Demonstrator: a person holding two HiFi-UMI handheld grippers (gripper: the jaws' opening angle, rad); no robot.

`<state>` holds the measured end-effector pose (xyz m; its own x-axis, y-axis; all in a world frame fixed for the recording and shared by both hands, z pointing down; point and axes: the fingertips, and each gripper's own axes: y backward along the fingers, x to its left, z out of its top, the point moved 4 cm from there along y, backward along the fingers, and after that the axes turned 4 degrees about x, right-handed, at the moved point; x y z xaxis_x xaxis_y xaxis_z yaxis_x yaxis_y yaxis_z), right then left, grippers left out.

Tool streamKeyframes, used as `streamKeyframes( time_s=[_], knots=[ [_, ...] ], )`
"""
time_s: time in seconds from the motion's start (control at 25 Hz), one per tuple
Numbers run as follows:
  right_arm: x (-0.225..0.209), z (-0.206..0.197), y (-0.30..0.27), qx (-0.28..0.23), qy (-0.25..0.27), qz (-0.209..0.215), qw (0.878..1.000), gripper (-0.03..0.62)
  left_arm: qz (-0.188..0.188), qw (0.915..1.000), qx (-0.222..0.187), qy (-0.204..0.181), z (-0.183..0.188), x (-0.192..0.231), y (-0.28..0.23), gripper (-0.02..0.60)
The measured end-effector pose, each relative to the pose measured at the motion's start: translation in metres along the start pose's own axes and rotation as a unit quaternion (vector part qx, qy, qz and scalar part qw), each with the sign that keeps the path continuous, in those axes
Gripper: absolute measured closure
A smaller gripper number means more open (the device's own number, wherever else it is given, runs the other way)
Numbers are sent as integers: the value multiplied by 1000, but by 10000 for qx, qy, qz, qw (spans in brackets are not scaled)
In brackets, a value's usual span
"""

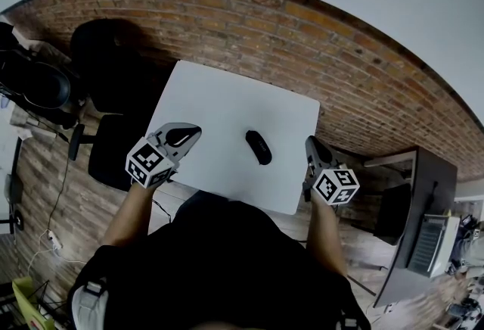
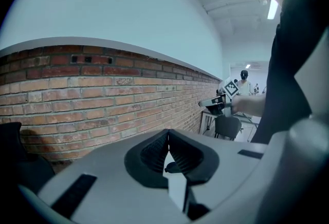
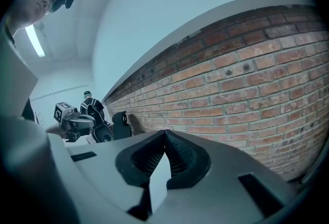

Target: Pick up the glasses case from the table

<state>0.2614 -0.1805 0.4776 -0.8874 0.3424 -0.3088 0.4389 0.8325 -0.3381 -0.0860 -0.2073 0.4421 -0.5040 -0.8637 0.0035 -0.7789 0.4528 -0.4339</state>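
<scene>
I hold my left tool [image 1: 184, 136] over the near left part of the white counter [image 1: 227, 98]. Its jaws are pressed together at the tips and there is nothing between them. In the left gripper view the two ribbed pads meet in a point, and below that point only a sliver of the pale counter shows, with a small dark shape on it that I cannot make out clearly. My right tool [image 1: 313, 145] sits at the counter's near right edge. Its jaws are also pressed together and empty, and in the right gripper view they close to the same tight point. The glasses case [image 1: 258, 147] lies flat on the counter between the two tools, nearer the right one and touching neither. It is dark and oblong, with its long side running roughly away from me at a slight slant. Nothing else lies on the counter near it. The marker cube on each tool faces up toward me, the left one [image 1: 147, 163] just off the counter's near left corner and the right one [image 1: 336, 186] past its near right corner. Beyond the counter runs a brick wall [image 1: 318, 41], and a black chair [image 1: 113, 67] stands at the counter's far left side.
</scene>
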Motion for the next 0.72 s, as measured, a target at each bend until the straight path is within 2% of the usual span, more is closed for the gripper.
streamKeyframes(
  time_s=[0.72],
  knots=[
    [-10, -27, -50, 645, -169, 217, 9975, 558, -105, 9999, 21, 58, -4, 26, -21, 571]
  ],
)
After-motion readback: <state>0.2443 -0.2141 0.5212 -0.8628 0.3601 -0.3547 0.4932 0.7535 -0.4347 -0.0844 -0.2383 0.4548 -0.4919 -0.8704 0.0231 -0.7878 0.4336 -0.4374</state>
